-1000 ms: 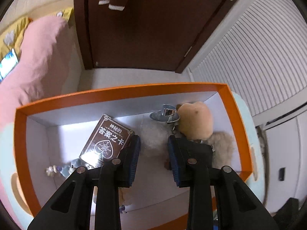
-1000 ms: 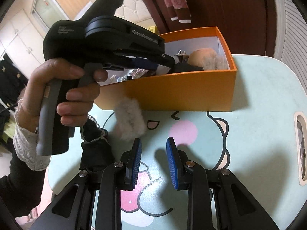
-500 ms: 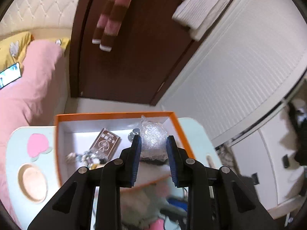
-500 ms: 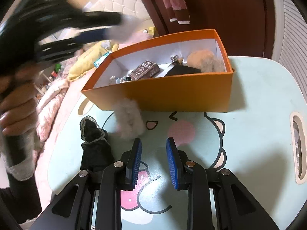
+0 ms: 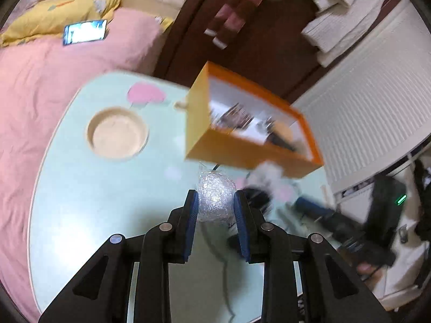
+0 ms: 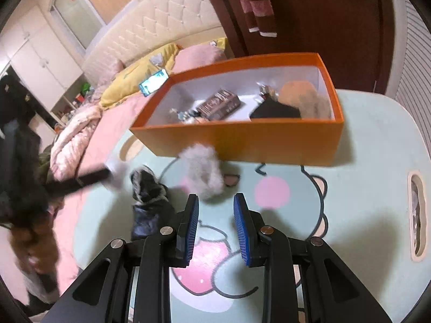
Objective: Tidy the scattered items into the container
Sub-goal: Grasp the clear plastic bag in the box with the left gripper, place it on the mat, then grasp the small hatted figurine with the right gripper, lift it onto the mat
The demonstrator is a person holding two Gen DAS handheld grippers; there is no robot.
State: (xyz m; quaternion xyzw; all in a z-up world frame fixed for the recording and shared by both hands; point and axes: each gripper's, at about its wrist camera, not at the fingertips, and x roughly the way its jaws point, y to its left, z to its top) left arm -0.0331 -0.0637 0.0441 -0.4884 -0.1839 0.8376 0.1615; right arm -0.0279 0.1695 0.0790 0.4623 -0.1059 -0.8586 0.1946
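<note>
My left gripper (image 5: 215, 197) is shut on a crinkled clear plastic ball (image 5: 215, 188), held above the pale green table (image 5: 80, 202), short of the orange box (image 5: 250, 156). Over the table's cartoon print, my right gripper (image 6: 216, 202) stands open with nothing between its pads. Just beyond it, against the orange box (image 6: 242, 142), lies a grey fluffy piece (image 6: 202, 169), with a black cloth item (image 6: 149, 196) to its left. Inside the box are a dark card pack (image 6: 219, 103), a black item (image 6: 274, 110) and a tan plush (image 6: 304, 97). The left view is blurred.
A round recess (image 5: 117, 133) is sunk into the table left of the box. A slot (image 6: 416, 212) is cut near the table's right edge. A pink bed (image 5: 40, 80) with a phone (image 5: 84, 31) borders the table. A dark door and a white slatted wall stand behind the box.
My left gripper has come up out of the box with the plastic ball between its pads and swung back and sideways over the table. The right gripper has stayed put.
</note>
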